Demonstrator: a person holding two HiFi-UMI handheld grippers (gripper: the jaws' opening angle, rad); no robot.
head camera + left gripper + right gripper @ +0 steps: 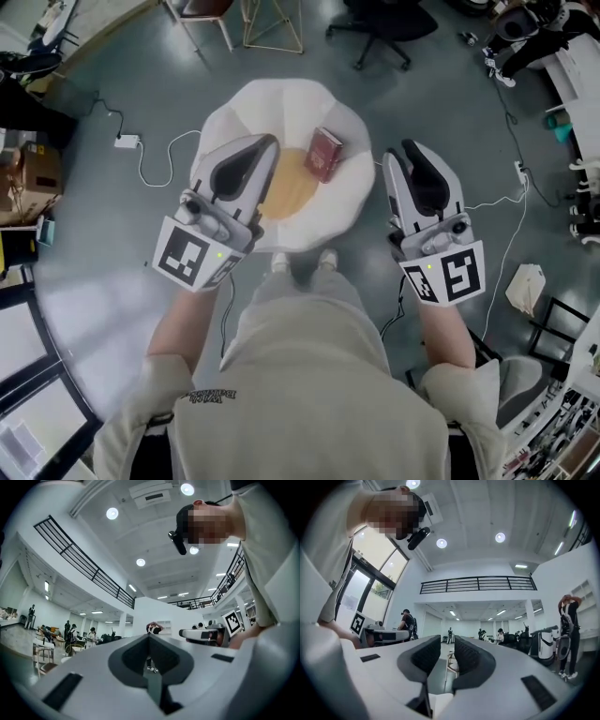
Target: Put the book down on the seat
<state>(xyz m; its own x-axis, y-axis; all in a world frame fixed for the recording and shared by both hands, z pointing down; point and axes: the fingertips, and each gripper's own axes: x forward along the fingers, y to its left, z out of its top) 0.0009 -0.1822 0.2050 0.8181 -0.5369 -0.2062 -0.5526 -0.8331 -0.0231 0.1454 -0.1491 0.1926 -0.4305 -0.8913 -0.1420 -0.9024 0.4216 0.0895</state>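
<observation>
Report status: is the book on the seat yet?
Done: the book rests on the white seat, at the edge of its yellow centre, with neither gripper touching it. In hand: nothing. The left gripper has its jaws together, and the right gripper shows a narrow empty gap. Left: nothing visible; placement looks complete.

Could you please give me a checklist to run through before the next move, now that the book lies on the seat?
1. Book is on the seat: ok.
2. Book is inside the seat's rim, away from the edge: ok.
3. Book lies flat rather than propped up: cannot tell.
4. Left hand-held gripper is empty, jaws together: ok.
5. Right hand-held gripper is empty, jaws slightly apart: ok.
6. Both grippers are lifted clear of the book: ok.
</observation>
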